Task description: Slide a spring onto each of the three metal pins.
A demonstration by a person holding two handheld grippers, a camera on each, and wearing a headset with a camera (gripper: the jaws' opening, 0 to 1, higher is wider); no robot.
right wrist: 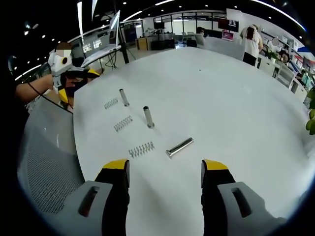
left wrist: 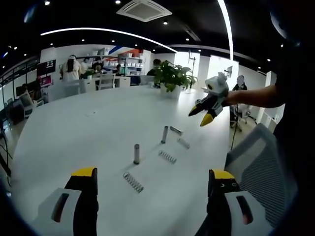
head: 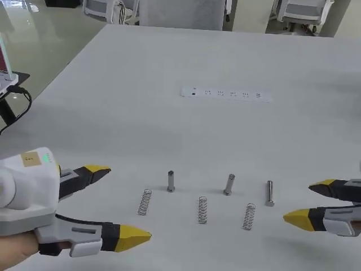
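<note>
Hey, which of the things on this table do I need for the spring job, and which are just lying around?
For the job: left pin, middle pin, right pin, left spring, middle spring, right spring.
Lying about: power strip.

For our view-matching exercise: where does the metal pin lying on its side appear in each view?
Head view: lying pin, right of the two standing pins.
Left gripper view: lying pin, right of centre, beyond the standing pins.
Right gripper view: lying pin, centre, nearer than the standing pins.
Shared landmark: the spring lying beside it.
</note>
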